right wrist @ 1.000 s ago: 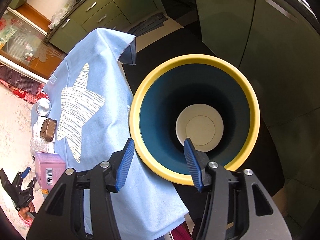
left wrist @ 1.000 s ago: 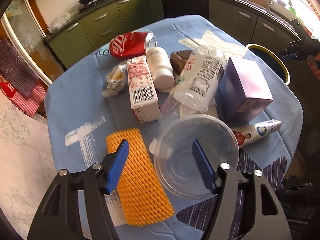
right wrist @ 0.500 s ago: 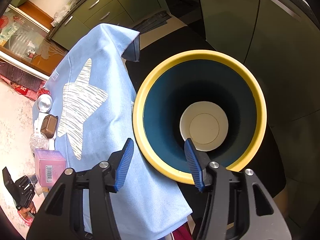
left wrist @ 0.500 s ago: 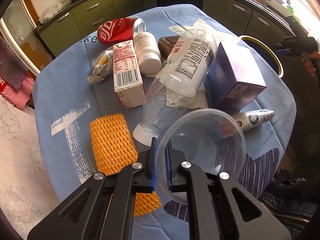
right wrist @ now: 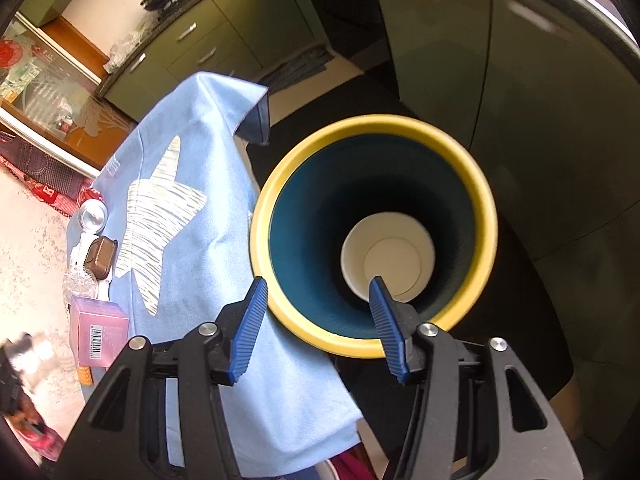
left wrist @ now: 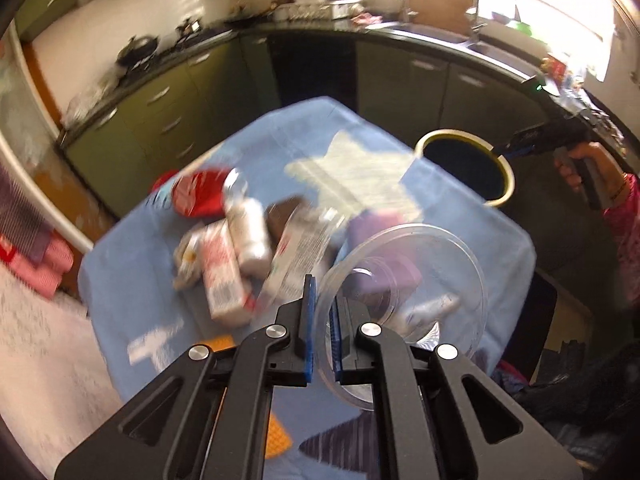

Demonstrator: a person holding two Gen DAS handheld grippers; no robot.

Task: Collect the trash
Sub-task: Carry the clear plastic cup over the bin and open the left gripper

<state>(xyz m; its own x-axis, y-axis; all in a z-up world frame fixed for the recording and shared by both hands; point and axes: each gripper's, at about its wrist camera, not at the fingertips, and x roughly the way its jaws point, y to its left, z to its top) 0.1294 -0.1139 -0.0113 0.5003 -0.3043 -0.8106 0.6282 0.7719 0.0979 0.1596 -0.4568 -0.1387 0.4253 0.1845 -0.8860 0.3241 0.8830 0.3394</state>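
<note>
Clear lid (left wrist: 404, 280): I have its rim pinched between my left pads; the disc stands up off the table and fans out ahead and to the right of the jaws. See-through, so the clutter shows through it.
Left gripper (left wrist: 321, 330): jaws pressed nearly together on the lid edge, 2 blue pads (left wrist: 307, 328) flanking the plastic.
Trash pile: ahead-left of my left jaws on the blue cloth (left wrist: 132, 280), all motion-blurred. Red can (left wrist: 198, 196) farthest, white bottle (left wrist: 250, 232) and carton (left wrist: 222, 280) nearer, crushed clear bottle (left wrist: 298, 256) just ahead of the pads, purple box (left wrist: 380, 252) behind the lid, tube (left wrist: 432, 306) seen through it.
Orange mesh (left wrist: 222, 342): peeks out just left of the left jaw base, mostly hidden by the gripper body.
Bin (right wrist: 486, 216): yellow rim, dark blue inside, straight ahead of my right jaws, beside the table edge. From the left wrist it sits far ahead-right (left wrist: 508, 176).
White cup (right wrist: 386, 258): lying at the bin bottom, just beyond the right pad.
Right gripper (right wrist: 320, 324): jaws spread wide, nothing between them, hanging over the near rim of the bin. Left pad lines up over the cloth edge, right pad over the bin opening.
Right hand (left wrist: 580, 168): wrapped on the gripper handle, seen from the left wrist, far right.
Cloth from right wrist (right wrist: 200, 248): left of the jaws, star print, hangs down the table side.
</note>
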